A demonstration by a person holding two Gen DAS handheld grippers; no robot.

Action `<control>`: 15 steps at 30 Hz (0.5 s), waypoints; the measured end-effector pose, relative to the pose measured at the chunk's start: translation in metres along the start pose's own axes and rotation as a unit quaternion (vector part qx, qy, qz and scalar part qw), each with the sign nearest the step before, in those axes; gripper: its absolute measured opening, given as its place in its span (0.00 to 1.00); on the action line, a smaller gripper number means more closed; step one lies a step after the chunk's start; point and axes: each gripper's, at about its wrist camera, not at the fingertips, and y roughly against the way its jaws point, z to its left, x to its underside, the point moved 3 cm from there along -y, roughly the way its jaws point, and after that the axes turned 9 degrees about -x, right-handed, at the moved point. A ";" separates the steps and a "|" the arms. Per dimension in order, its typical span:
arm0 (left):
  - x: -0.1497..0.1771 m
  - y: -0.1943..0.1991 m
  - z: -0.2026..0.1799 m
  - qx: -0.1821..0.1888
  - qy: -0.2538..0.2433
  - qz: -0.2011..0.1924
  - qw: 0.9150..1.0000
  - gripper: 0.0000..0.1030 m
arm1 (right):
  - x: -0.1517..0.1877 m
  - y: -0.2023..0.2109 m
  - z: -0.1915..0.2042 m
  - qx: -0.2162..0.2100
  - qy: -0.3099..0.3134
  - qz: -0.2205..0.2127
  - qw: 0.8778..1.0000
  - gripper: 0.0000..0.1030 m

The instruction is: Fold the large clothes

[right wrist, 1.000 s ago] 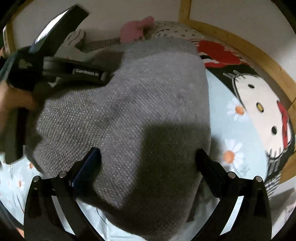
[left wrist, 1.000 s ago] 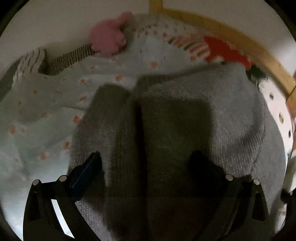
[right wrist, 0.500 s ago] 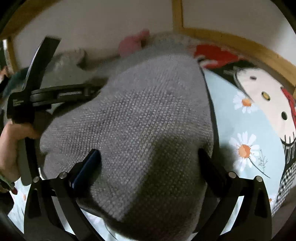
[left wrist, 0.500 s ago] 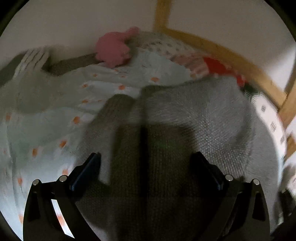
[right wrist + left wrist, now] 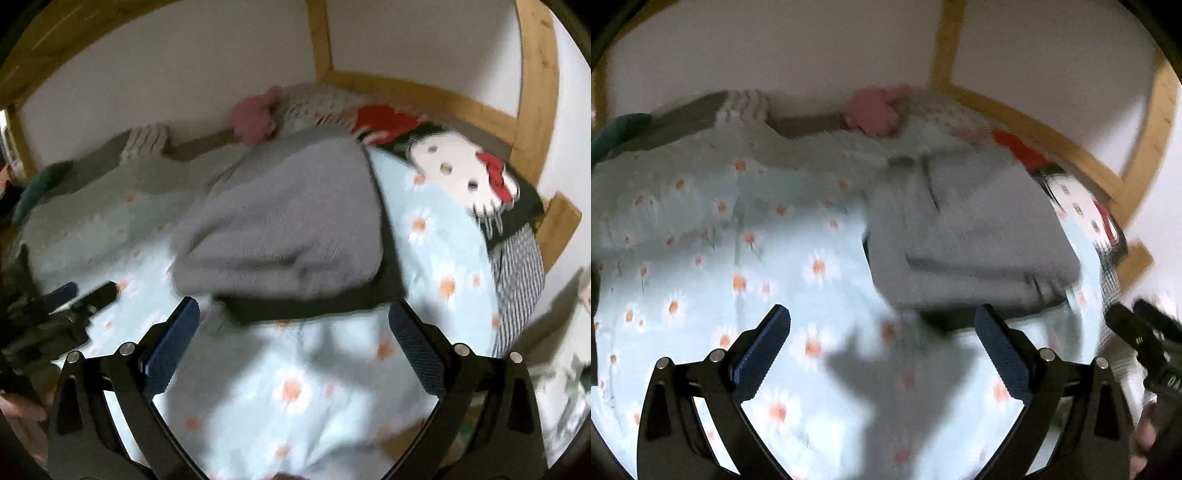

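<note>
A grey knit sweater lies folded in a compact stack on the light blue daisy-print bedspread. It also shows in the right wrist view. My left gripper is open and empty, held above the bedspread just short of the sweater's near edge. My right gripper is open and empty, just short of the sweater's near edge. The right gripper also shows at the right edge of the left wrist view, and the left gripper at the left edge of the right wrist view.
A pink plush toy and striped folded clothes lie along the wall. A Hello Kitty cushion leans on the wooden bed frame at the right. A dark green item lies at the far left.
Both grippers have drawn back and up from the sweater. They were over the knit before; now they hang open above the bedspread, and the folded sweater lies free.
</note>
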 end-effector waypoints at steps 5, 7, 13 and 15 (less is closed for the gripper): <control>0.041 0.044 0.003 -0.008 -0.034 0.006 0.999 0.96 | 0.032 0.042 0.025 0.030 0.012 -0.002 0.999 0.98; 0.052 0.058 0.004 -0.011 -0.040 0.005 0.999 0.96 | 0.038 0.055 0.035 0.045 0.028 -0.002 0.999 0.98; 0.080 0.088 0.009 -0.013 -0.051 0.003 0.999 0.96 | 0.060 0.092 0.052 0.058 0.039 -0.008 0.998 0.98; 0.088 0.098 0.011 -0.004 -0.050 0.001 0.999 0.96 | 0.069 0.100 0.058 0.065 0.044 -0.004 0.997 0.98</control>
